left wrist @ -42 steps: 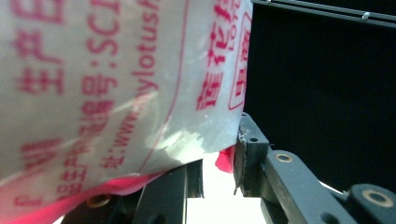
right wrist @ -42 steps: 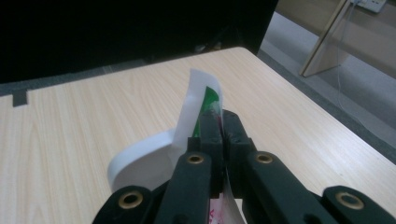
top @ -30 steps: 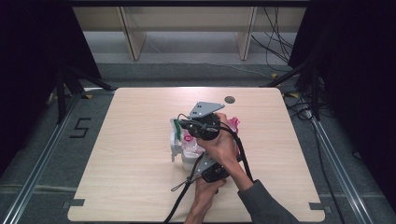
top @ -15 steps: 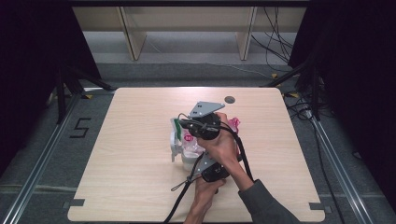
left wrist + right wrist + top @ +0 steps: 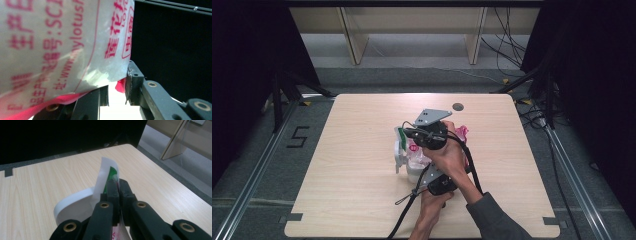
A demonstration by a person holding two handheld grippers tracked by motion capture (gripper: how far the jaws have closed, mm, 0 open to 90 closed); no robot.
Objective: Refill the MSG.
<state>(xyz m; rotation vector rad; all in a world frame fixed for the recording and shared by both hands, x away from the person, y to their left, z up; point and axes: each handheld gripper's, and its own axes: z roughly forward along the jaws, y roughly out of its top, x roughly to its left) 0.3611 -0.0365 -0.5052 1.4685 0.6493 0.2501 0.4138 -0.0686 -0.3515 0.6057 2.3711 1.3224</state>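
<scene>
One see-through bag with red writing sits on one wooden table. Two grippers work on it: the right gripper pinches its white-and-green strip tight, and the left gripper squeezes the bag's lower part between partly closed jaws.

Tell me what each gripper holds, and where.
Right gripper pinches the white-and-green strip at its upper end. Left gripper clamps the translucent red-printed plastic bag at its lower edge.

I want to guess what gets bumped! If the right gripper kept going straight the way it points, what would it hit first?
The right gripper is already shut on a white strip with a green patch. Beyond that, the line seems to slant down to bare wooden table, though depth is hard to judge.
</scene>
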